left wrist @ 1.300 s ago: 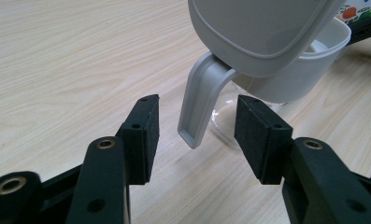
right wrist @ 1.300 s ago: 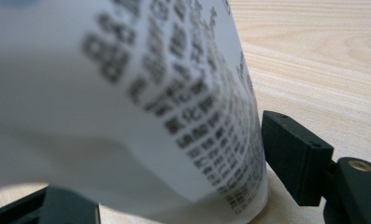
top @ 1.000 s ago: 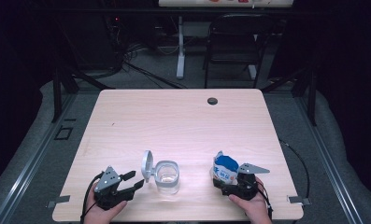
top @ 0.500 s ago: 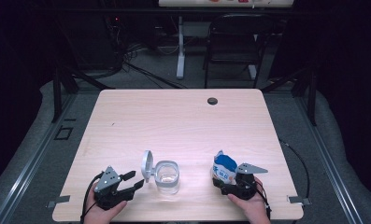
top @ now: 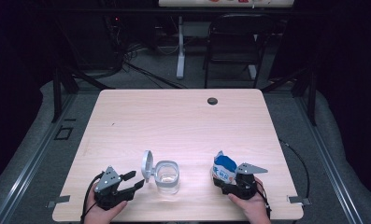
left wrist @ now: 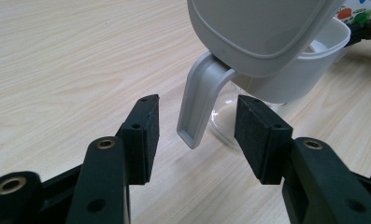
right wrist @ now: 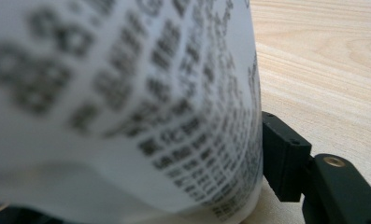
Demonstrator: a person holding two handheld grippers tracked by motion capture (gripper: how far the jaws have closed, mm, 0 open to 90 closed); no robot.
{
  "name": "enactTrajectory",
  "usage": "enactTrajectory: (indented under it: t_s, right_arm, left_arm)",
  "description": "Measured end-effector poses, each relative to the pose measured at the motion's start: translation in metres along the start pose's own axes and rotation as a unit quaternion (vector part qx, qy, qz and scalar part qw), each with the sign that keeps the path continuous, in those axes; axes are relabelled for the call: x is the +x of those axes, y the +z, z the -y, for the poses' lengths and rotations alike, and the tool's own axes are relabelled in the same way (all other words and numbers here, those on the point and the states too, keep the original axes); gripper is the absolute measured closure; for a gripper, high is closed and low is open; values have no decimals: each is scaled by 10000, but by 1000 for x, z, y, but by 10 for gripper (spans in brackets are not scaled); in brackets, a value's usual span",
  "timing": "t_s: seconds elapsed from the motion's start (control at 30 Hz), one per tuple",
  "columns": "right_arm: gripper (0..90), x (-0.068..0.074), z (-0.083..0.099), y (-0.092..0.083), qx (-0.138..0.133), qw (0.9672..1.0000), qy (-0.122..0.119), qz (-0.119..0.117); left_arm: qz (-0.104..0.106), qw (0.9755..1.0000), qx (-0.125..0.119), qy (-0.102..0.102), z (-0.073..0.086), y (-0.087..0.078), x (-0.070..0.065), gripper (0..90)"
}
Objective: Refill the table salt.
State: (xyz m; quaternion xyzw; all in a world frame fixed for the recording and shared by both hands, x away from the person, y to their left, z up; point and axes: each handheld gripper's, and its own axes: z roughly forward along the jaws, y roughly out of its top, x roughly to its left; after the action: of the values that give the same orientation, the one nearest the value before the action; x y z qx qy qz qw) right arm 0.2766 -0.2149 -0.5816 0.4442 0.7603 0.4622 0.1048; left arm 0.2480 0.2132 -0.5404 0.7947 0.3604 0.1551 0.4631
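A clear jug (top: 167,177) with its grey-white lid (top: 147,165) hinged open stands near the table's front edge. My left gripper (top: 132,179) sits just left of it, open. In the left gripper view the jug's grey handle (left wrist: 199,102) hangs between the two pads without touching either. To the right, a blue and white bag (top: 224,168) stands upright in my right gripper (top: 223,178), whose jaws have just been closing with the bag between them. The bag's printed side (right wrist: 127,102) is very close, and the right pad (right wrist: 281,154) lies against it. The other pad is hidden.
The wooden table (top: 183,121) has a dark round hole (top: 212,101) near its far edge. Beyond it stand a black chair (top: 234,42) and a white post (top: 180,46) on a dark floor with cables.
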Motion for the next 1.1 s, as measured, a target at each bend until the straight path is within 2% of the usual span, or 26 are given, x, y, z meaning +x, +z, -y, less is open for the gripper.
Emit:
enactTrajectory:
  t_s: [0.07, 0.17, 0.37, 0.43, 0.53, 0.63, 0.9, 1.1]
  right_arm:
    - [433, 0, 0, -1, 39, 10000, -27, 50]
    - [441, 0, -1, -1, 27, 10000, -58, -4]
    - [447, 5, -3, -3, 144, 9992, -312, 195]
    - [447, 6, -4, -2, 114, 9993, -312, 185]
    - [447, 8, -6, -4, 260, 9980, -483, 310]
    - [447, 11, -7, -4, 270, 9974, -562, 369]
    - [448, 15, -13, -7, 374, 9960, -702, 399]
    - [448, 17, -24, -11, 499, 9933, -922, 491]
  left_arm:
    - [-10, 10000, -19, -21, 0, 0, -1, 506]
    - [-5, 10000, -44, -13, 0, 0, -1, 506]
    - [2, 10000, -33, 3, 0, -1, 0, 506]
    - [4, 10000, -30, 4, 0, -1, 0, 506]
    - [4, 10000, -33, -1, -1, -1, 0, 506]
    - [-15, 10000, -28, -2, -1, -1, 0, 506]
    - [-31, 10000, -41, -22, -1, -2, 0, 506]
    - [-23, 10000, -28, -13, -1, -2, 0, 506]
